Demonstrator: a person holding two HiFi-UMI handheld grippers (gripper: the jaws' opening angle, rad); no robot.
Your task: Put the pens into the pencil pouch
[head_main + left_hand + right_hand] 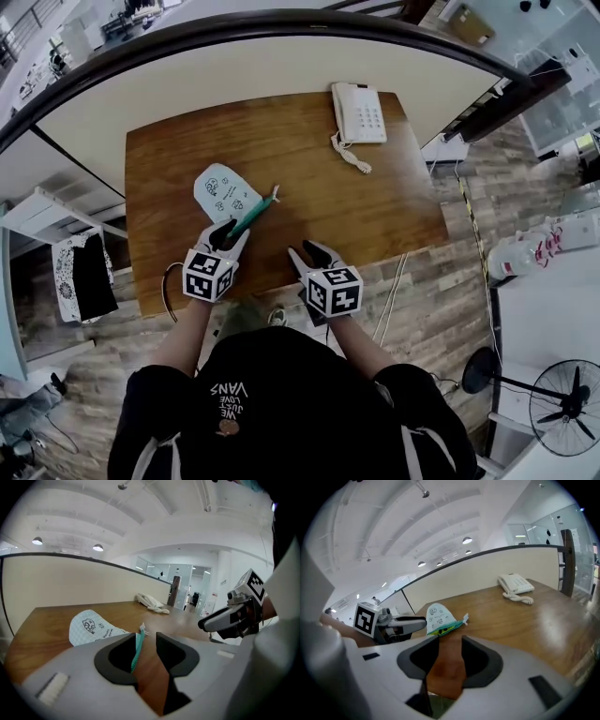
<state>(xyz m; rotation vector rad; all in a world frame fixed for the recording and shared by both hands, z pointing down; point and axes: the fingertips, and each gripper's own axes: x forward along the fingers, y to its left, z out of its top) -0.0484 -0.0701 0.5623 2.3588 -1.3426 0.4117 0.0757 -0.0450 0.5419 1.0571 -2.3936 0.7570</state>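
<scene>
The pencil pouch (pixel 221 192), white with cartoon prints and a green zipper edge (pixel 255 216), lies on the wooden table (pixel 375 197) left of centre. My left gripper (pixel 230 234) stands at the near end of that zipper edge. Its jaws are apart, and the teal zipper (pixel 137 648) runs along the inner side of the left jaw without being pinched. My right gripper (pixel 311 251) hovers open over bare wood near the front edge, to the right of the pouch (pixel 438 616), with nothing between its jaws. I see no loose pen on the table.
A white desk phone (pixel 359 112) with a coiled cord sits at the table's back right. A curved partition wall backs the table. A standing fan (pixel 562 408) and cables are on the floor to the right.
</scene>
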